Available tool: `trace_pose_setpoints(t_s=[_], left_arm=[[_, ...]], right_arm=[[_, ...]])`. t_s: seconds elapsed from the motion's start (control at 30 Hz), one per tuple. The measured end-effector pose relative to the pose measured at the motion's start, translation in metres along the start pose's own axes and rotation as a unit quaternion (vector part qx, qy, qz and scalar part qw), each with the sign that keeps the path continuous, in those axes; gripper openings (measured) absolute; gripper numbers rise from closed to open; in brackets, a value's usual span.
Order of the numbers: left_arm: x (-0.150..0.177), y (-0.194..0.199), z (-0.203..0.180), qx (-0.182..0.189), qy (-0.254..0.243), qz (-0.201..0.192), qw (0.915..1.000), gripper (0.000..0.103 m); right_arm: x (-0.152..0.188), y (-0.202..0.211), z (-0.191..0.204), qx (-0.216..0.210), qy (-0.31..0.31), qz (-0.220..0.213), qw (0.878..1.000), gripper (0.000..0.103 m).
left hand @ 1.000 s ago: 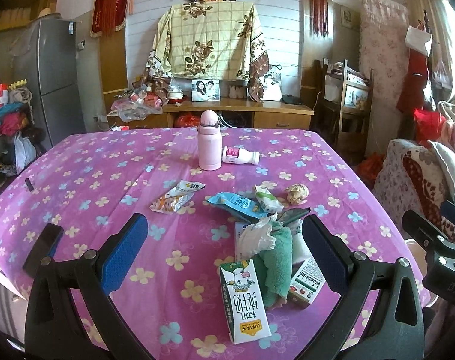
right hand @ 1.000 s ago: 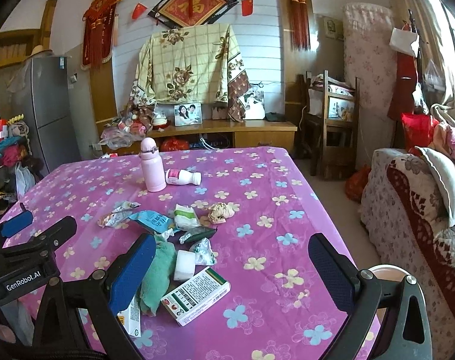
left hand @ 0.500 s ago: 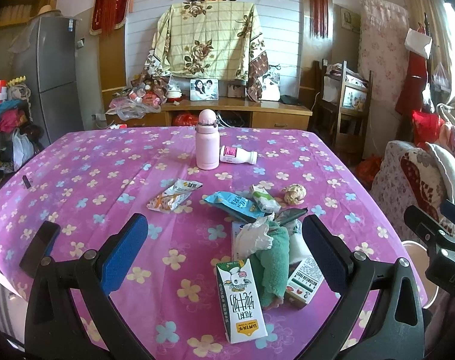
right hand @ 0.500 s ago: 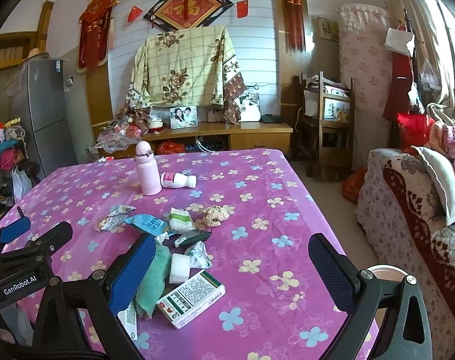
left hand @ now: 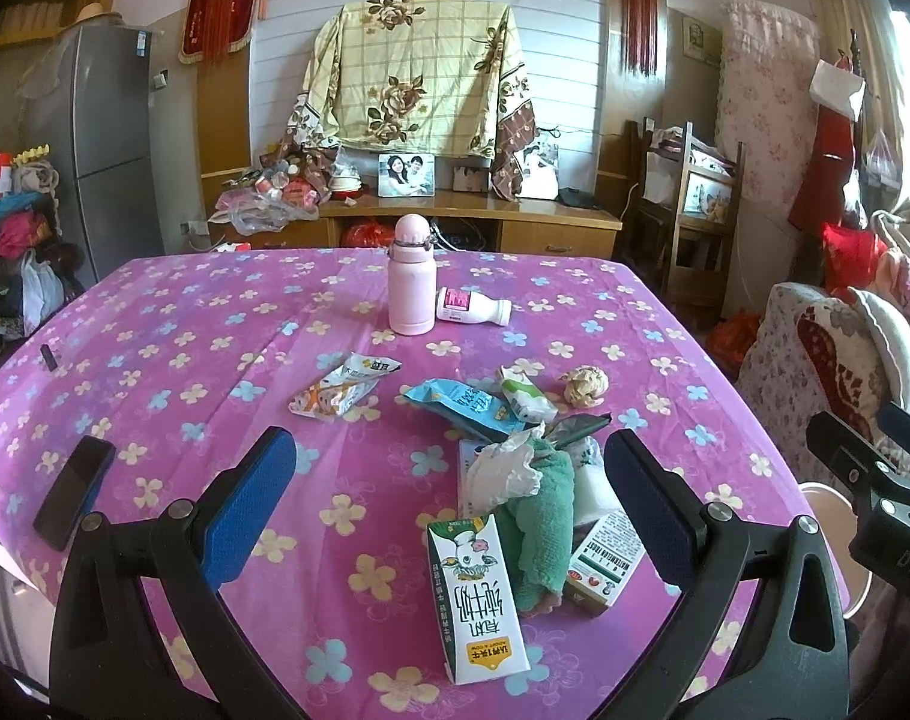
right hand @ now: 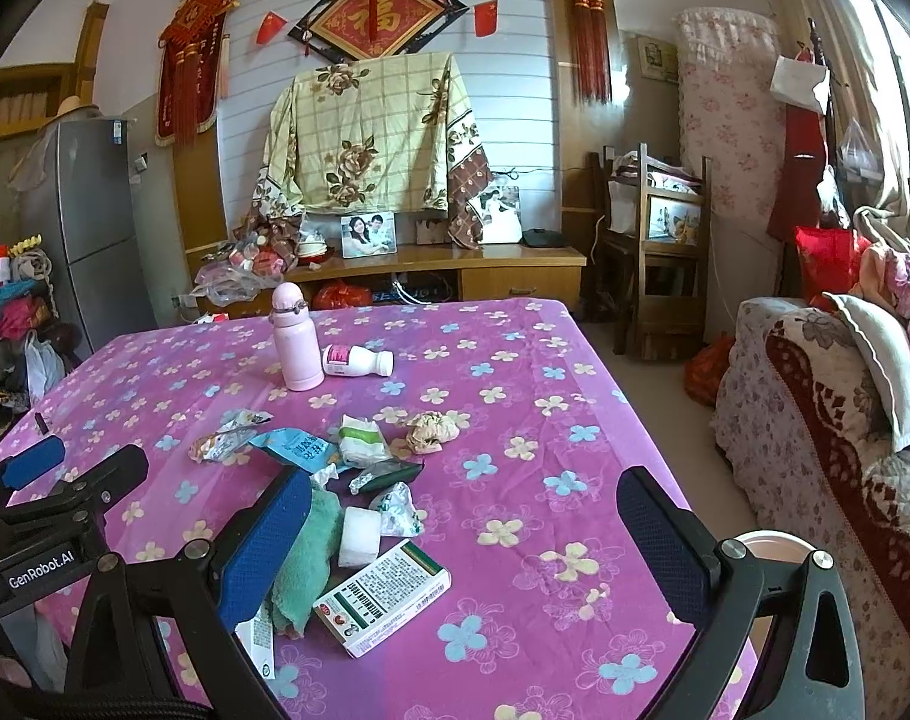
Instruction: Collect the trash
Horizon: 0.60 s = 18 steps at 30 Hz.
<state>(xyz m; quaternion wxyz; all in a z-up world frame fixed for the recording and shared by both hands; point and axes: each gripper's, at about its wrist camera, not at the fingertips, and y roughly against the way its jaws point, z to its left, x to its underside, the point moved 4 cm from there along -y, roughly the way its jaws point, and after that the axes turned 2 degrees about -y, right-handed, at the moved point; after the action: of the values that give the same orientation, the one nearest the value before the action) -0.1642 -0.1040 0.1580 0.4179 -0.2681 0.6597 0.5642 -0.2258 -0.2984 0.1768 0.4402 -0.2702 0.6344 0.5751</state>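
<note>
Trash lies on the pink flowered tablecloth point(left hand: 185, 360): a milk carton point(left hand: 476, 594), a green cloth point(left hand: 545, 516) with a white tissue point(left hand: 506, 468), a green-and-white box point(right hand: 383, 597), a white block point(right hand: 359, 537), a blue wrapper point(left hand: 464, 405), a snack wrapper point(left hand: 341, 390), a crumpled paper ball point(left hand: 584, 387) and a fallen white bottle point(left hand: 470, 307). My left gripper point(left hand: 449, 492) is open and empty above the near pile. My right gripper point(right hand: 464, 528) is open and empty, just right of it, over the box.
A pink flask point(left hand: 412, 276) stands mid-table. A black phone point(left hand: 74, 489) lies near the left edge. A white bin rim point(right hand: 767, 543) shows below the table's right edge. A sofa point(right hand: 827, 420) stands at the right; a cabinet point(right hand: 443, 276) stands behind.
Both grippers have drifted slightly, so the table scene shifts a little in each view. Nothing on the table has moved; both stay open.
</note>
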Motion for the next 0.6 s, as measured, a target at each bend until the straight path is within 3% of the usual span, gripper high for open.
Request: trace_pose_setpoints(t_s=[0.6], left_arm=[[0.0001,-0.0021,-0.0008,0.003,0.002,0.003,1.0000,0.102]], right_arm=[[-0.0018,-0.0009,-0.0002,0.002,-0.001,-0.003,1.000,0.101]])
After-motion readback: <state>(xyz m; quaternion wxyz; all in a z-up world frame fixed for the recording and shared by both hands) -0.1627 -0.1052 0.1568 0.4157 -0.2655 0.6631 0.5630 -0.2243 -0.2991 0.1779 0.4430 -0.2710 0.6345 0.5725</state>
